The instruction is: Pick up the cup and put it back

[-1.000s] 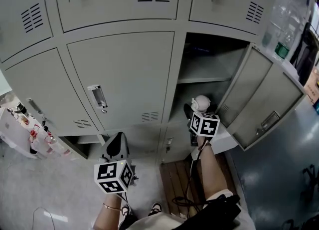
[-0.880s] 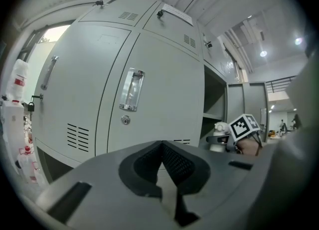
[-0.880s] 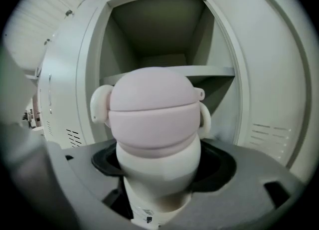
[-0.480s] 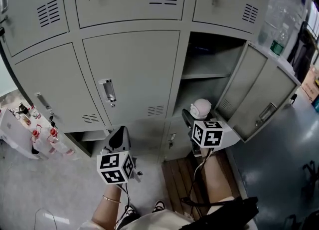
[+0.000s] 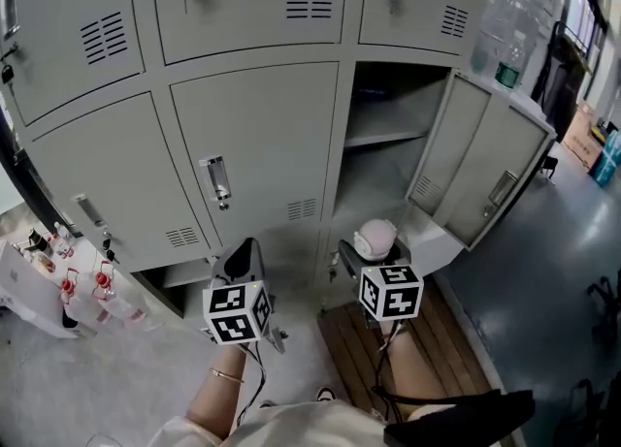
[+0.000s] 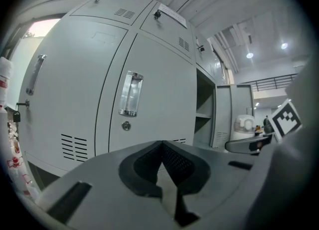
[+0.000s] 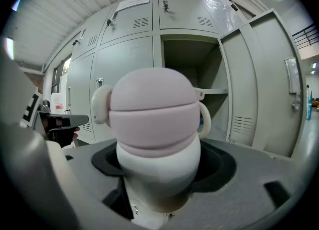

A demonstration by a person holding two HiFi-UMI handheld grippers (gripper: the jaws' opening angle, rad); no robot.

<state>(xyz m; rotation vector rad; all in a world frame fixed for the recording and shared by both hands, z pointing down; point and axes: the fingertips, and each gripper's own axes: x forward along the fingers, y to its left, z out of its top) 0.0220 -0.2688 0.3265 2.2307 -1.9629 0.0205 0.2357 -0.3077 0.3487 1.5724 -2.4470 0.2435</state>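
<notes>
Cup (image 5: pixel 375 239) in frt of open locker (image 5: pixel 380 175)

One cup (image 5: pixel 375 239) was counted. Two grippers were seen, the left gripper (image 5: pixel 243 259) and the right gripper (image 5: pixel 361 259), each with one marker cube (image 5: pixel 236 311). In the two upper rows, six locker doors were counted: five closed doors (image 5: pixel 254 144) and one open door (image 5: pixel 480 169). One shelf (image 5: pixel 383 135) was seen inside the open locker. One wooden board (image 5: pixel 354 348) was counted on the floor, and one green-labelled bottle (image 5: pixel 508 62) at the right. The small bottles (image 5: pixel 78 285) at the left could not be counted.
</notes>
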